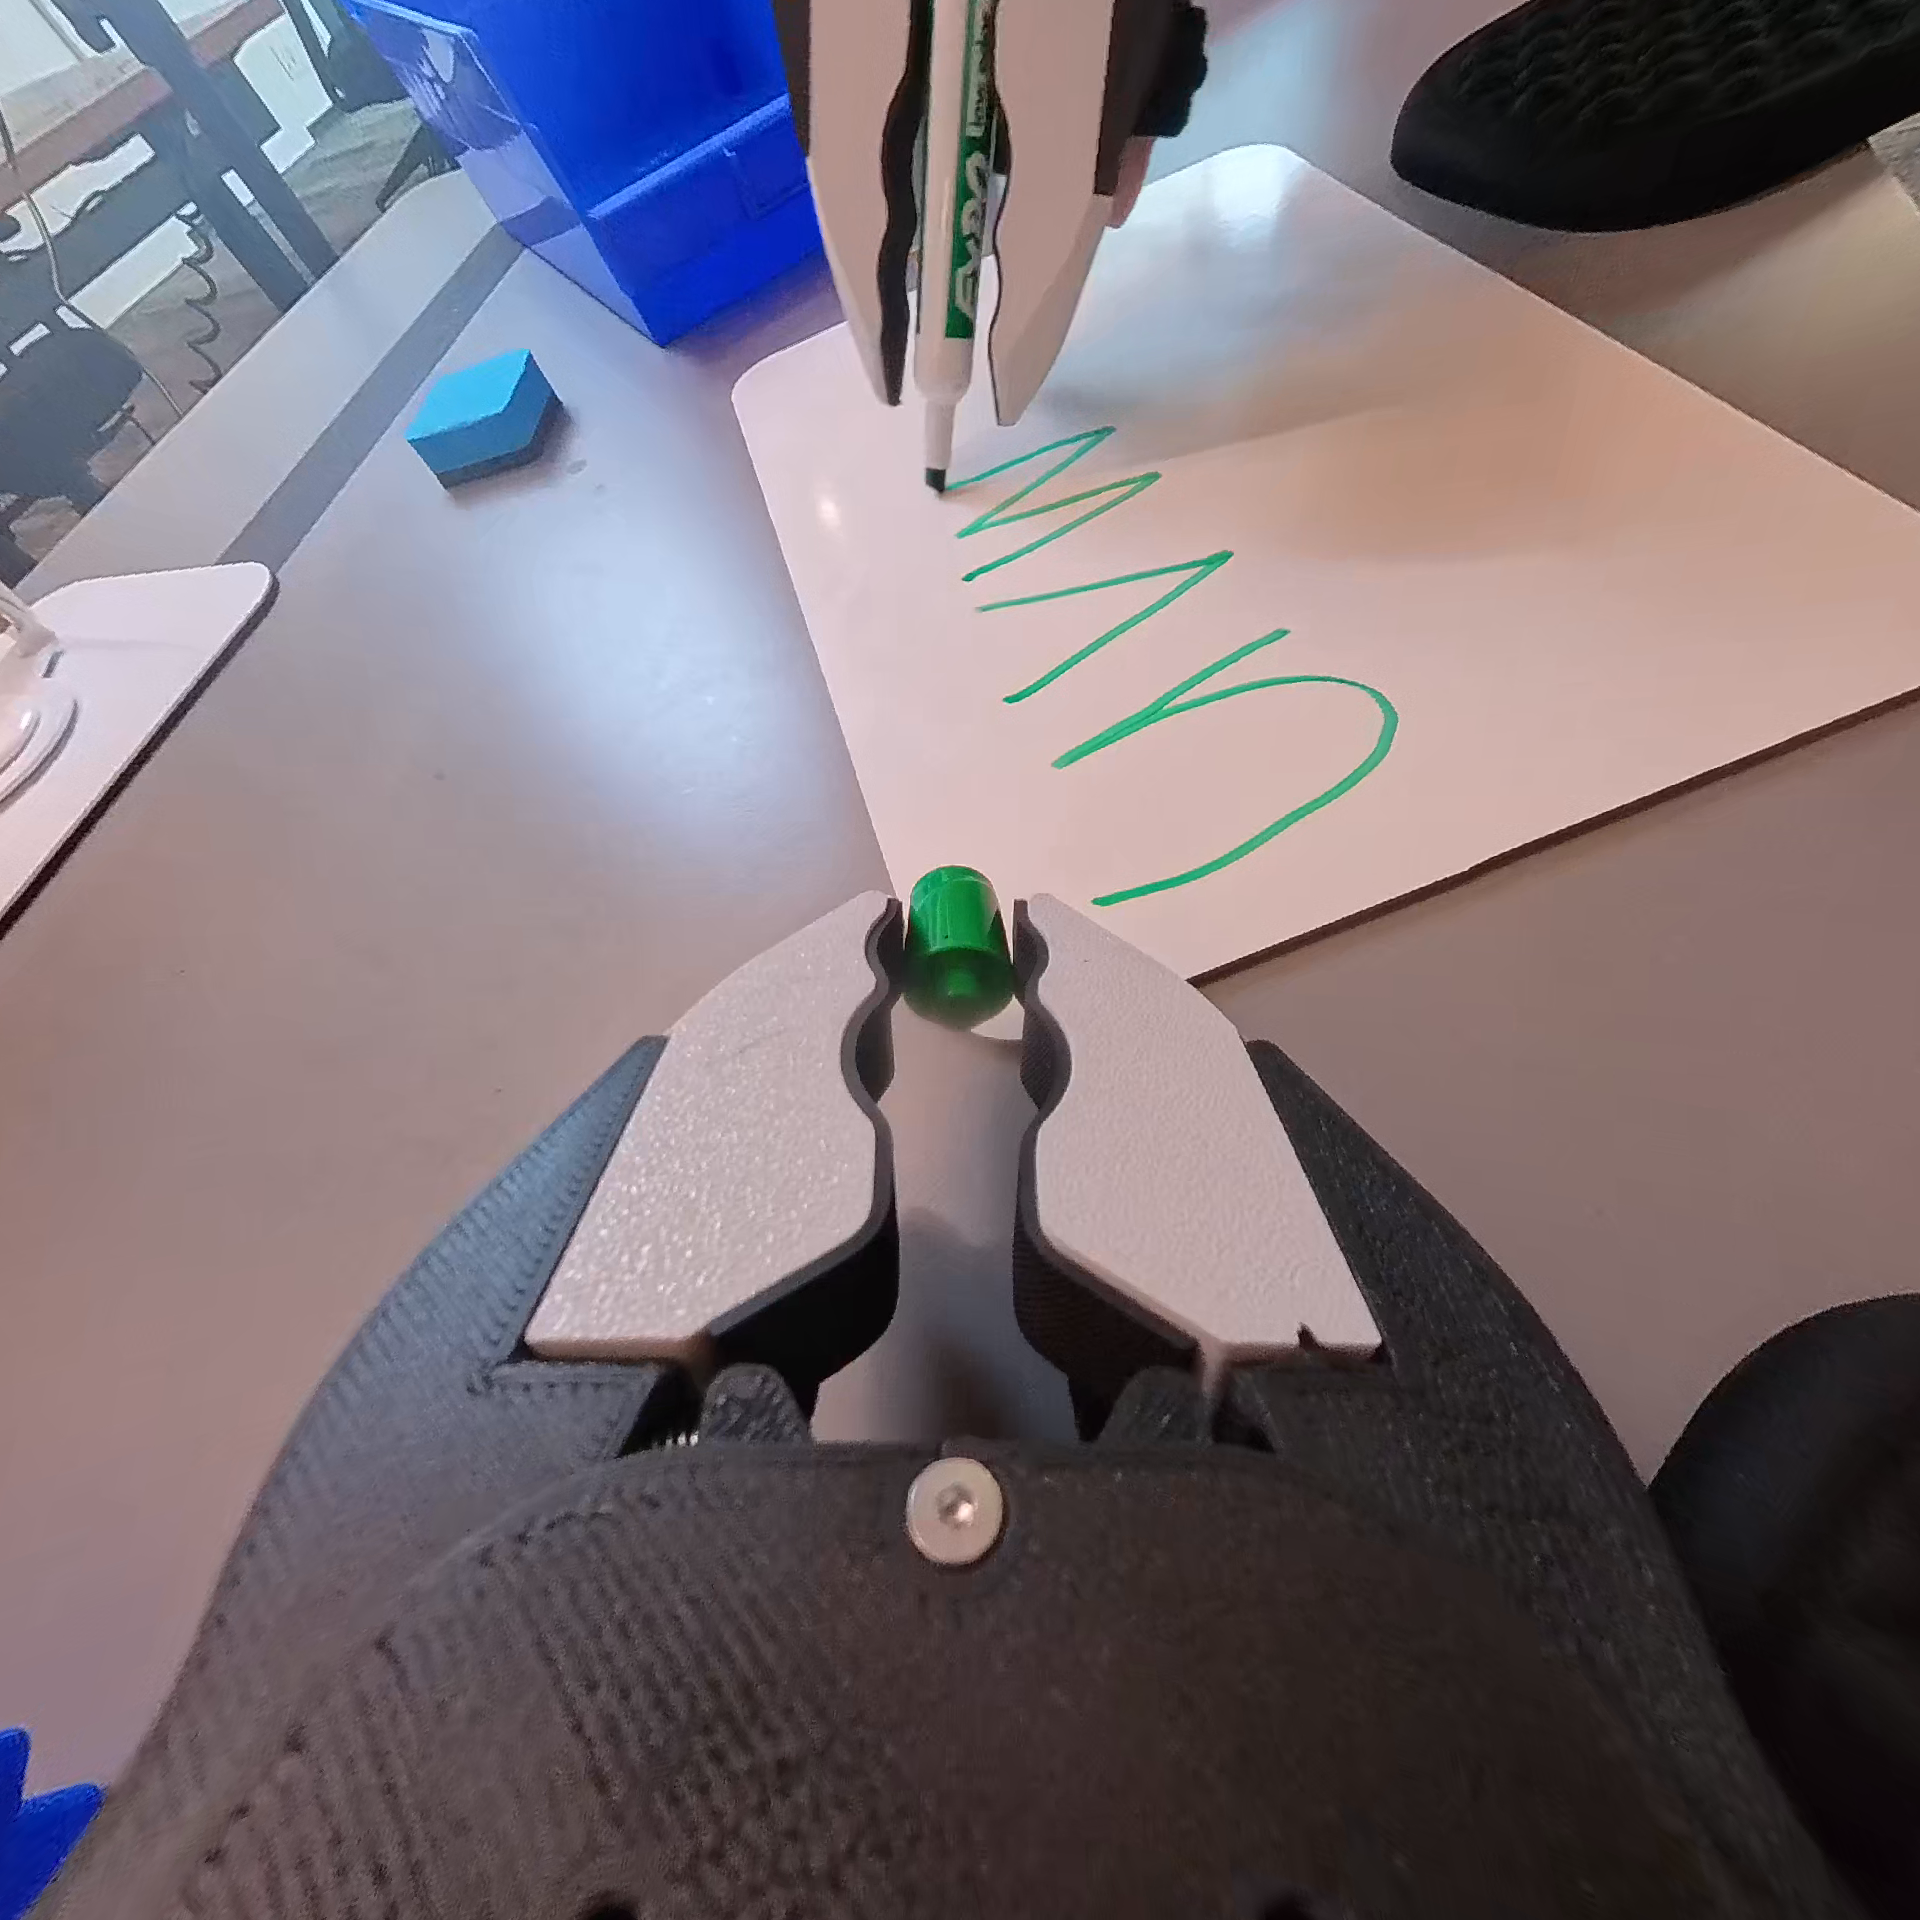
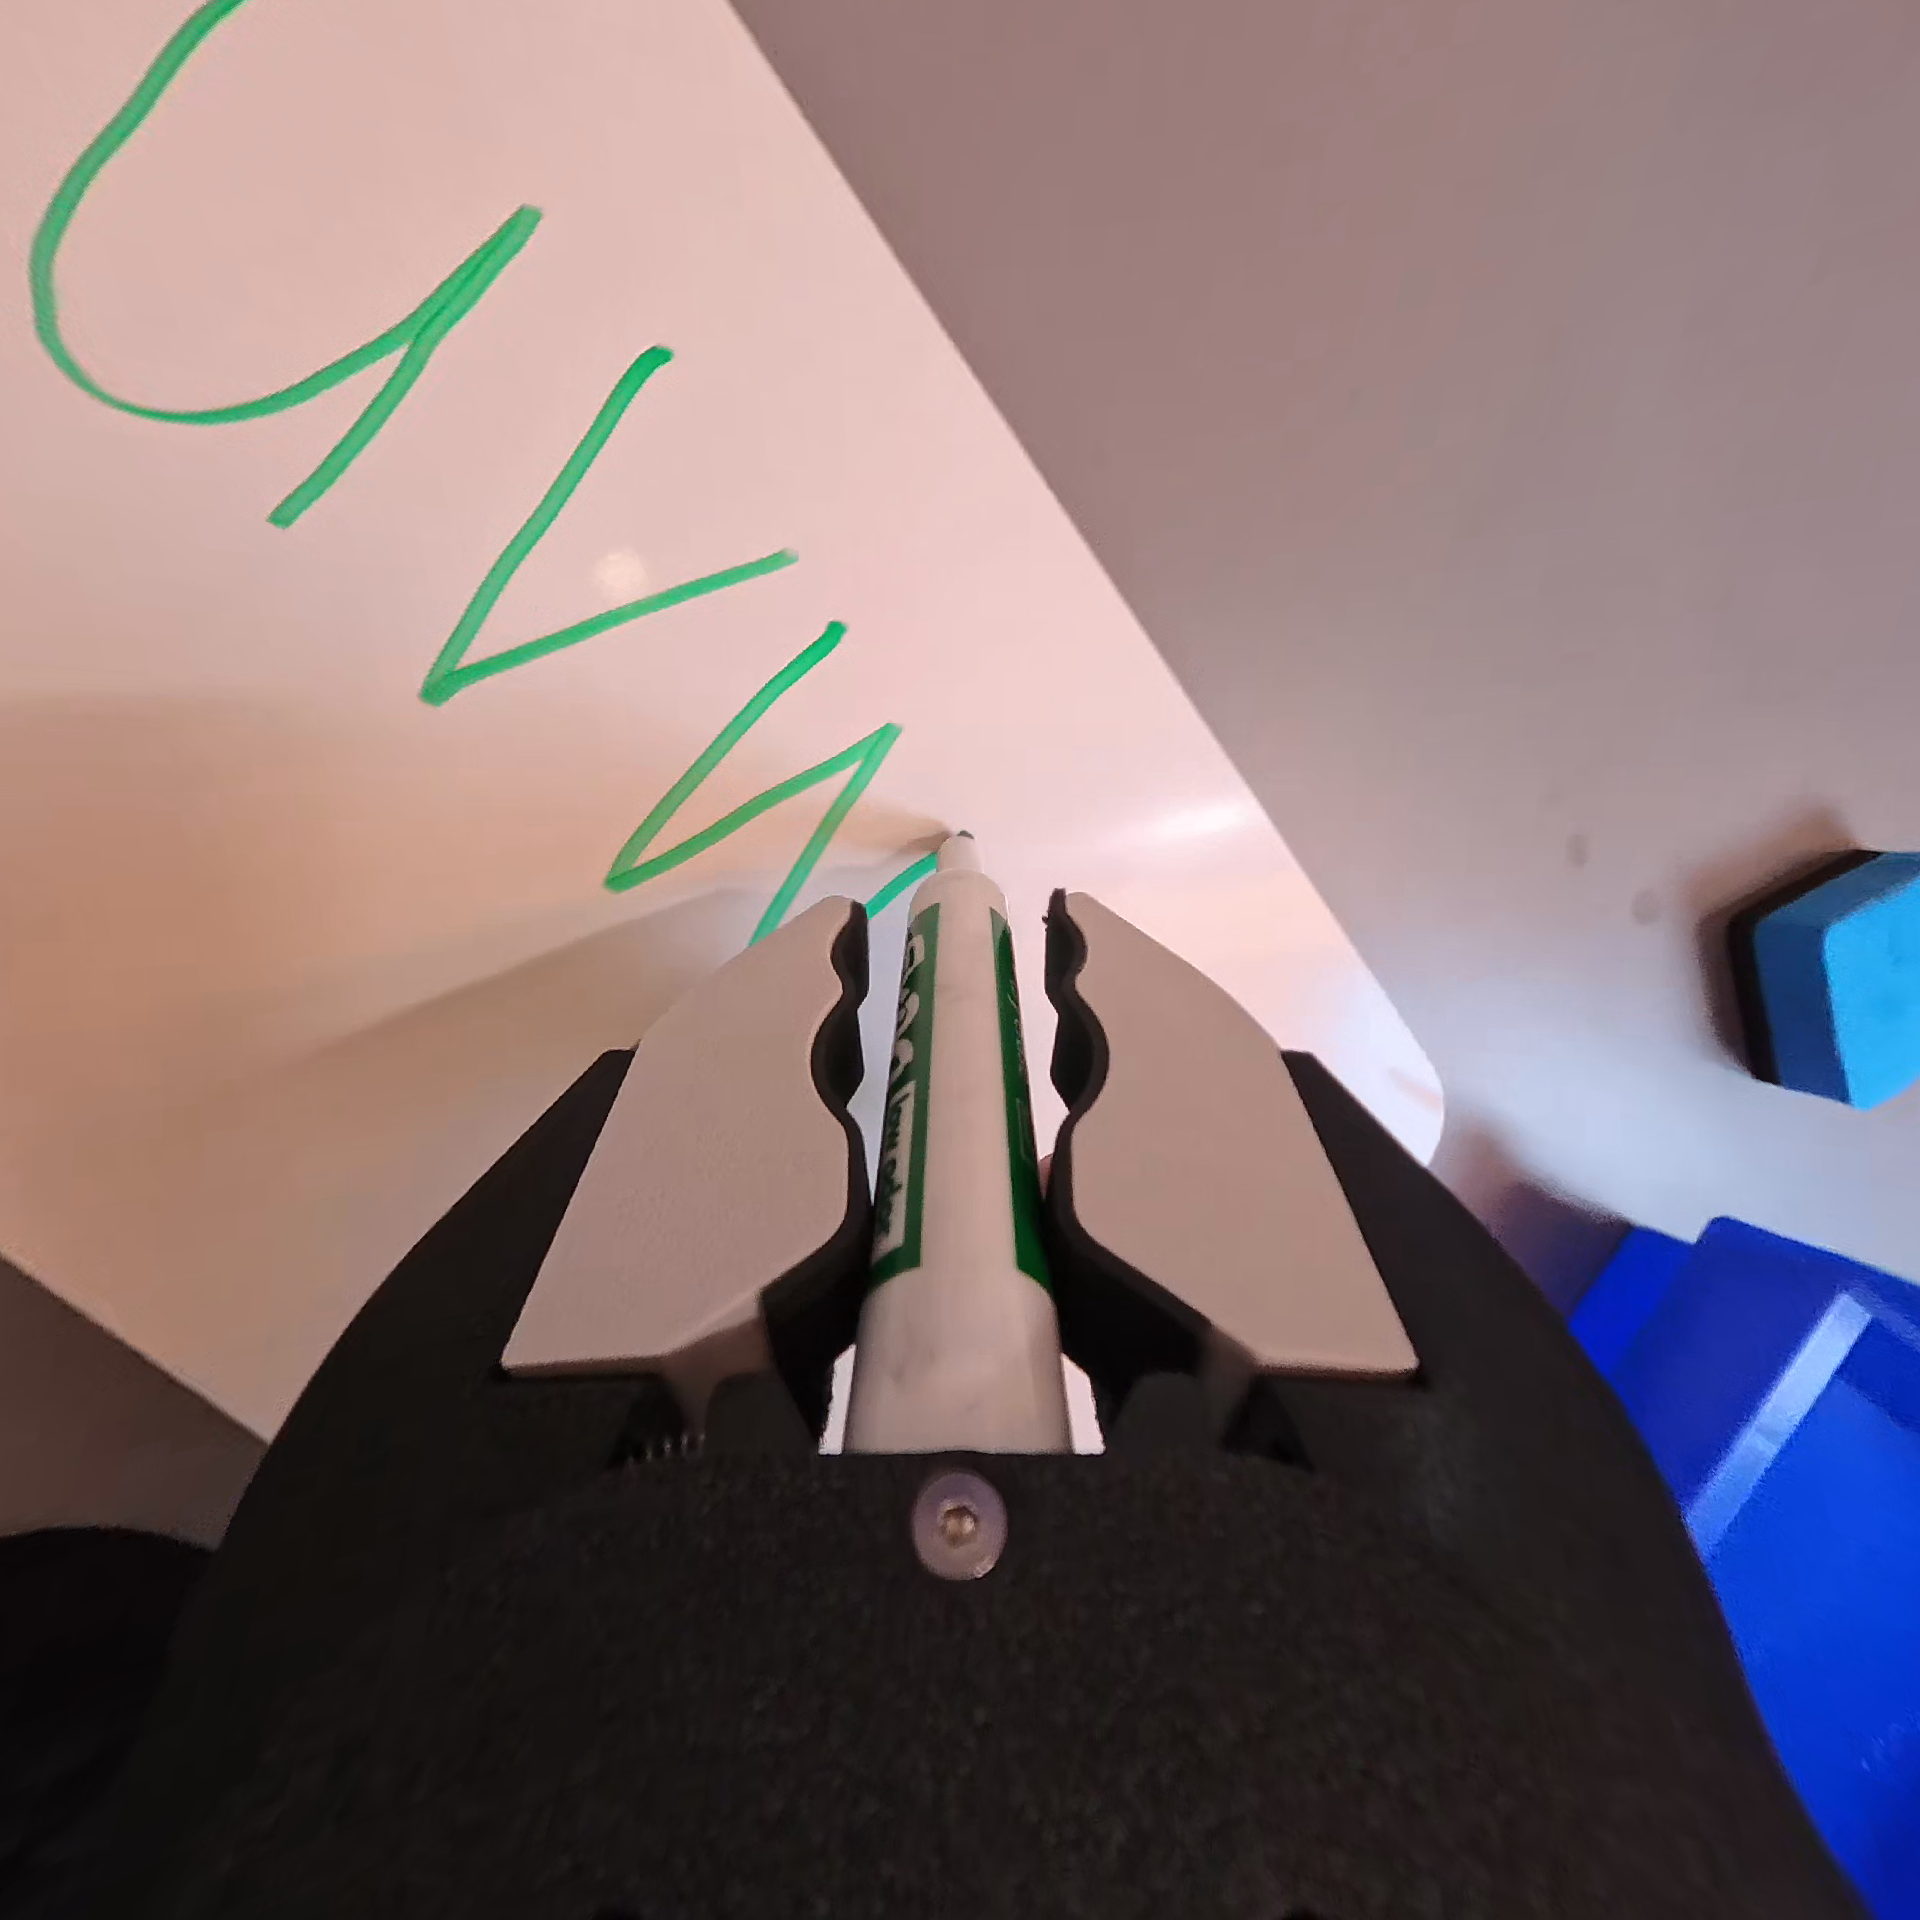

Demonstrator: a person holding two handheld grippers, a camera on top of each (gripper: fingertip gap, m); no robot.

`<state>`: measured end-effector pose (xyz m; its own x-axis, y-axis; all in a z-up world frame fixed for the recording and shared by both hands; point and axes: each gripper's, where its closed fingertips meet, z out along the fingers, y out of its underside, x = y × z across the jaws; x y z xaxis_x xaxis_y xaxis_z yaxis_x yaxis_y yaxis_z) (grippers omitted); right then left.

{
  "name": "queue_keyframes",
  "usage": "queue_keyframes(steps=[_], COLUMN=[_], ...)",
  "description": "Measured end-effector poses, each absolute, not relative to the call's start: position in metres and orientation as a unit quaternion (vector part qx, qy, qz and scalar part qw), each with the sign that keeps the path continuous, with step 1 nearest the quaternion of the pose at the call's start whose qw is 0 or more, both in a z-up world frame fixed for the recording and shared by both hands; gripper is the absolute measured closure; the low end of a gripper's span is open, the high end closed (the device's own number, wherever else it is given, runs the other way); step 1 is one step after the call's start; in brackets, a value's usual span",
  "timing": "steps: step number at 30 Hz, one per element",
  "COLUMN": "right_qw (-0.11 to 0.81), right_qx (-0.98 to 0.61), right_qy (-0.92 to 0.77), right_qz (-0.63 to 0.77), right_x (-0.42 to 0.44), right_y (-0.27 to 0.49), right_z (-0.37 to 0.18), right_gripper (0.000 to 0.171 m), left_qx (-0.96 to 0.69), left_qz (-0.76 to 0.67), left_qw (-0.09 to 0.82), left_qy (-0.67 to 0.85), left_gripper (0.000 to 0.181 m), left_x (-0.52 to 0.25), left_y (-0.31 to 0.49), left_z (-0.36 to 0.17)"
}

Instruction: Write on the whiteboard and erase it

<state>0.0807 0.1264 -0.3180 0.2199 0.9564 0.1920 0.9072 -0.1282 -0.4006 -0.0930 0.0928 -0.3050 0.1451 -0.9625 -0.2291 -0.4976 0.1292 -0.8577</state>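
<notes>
I take the whiteboard (image 1: pixel 1351 582) as my landmark; it lies flat on the grey desk (image 1: pixel 520 831). My right hand-held gripper (image 2: pixel 956 909) pinches the green-and-white marker (image 2: pixel 951 1143) between its two fingers, the barrel running along the gap and the nib poking out past the fingertips. The nib touches the whiteboard near one of its rounded corners, right at the end of a green zigzag line (image 2: pixel 499 623) that runs across the board. In the left wrist view the same gripper comes down from above, steeply tilted, with the marker tip (image 1: pixel 937 480) on the board surface.

My left hand-held gripper (image 1: pixel 956 935) pinches the green marker cap (image 1: pixel 954 961) at its fingertips. It sits just off the whiteboard's near edge, over the bare desk, close to the other end of the green line.

The blue eraser (image 1: pixel 486 428) with a dark underside rests on the desk beside the whiteboard, a little way from the corner where the nib is, touching nothing. A blue plastic bin (image 1: pixel 644 177) stands on the desk beyond that corner, near the eraser. A second white board (image 1: pixel 135 665) lies well apart from the whiteboard, at the desk's far side past the eraser. A dark rounded object (image 1: pixel 1662 114) lies at the whiteboard's far edge; I cannot tell what it is.
</notes>
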Motion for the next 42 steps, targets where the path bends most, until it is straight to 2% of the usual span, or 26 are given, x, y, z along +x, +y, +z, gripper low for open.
queue_keyframes(steps=[26, 42], right_qw=[0.201, 0.176], right_qx=[-0.756, -0.783], right_qy=[-0.619, -0.595], right_qz=[0.068, 0.044], right_x=[0.087, 0.130], right_y=[0.138, 0.108], right_z=[-0.318, -0.317], right_gripper=[0.138, 0.138], left_qx=[-0.609, -0.610], left_qz=[-0.259, -0.254], left_qw=[0.451, 0.449], left_qy=[0.599, 0.601], left_gripper=[0.161, 0.161], left_x=[-0.093, -0.093], left_y=[0.092, 0.092], left_z=[-0.305, -0.306])
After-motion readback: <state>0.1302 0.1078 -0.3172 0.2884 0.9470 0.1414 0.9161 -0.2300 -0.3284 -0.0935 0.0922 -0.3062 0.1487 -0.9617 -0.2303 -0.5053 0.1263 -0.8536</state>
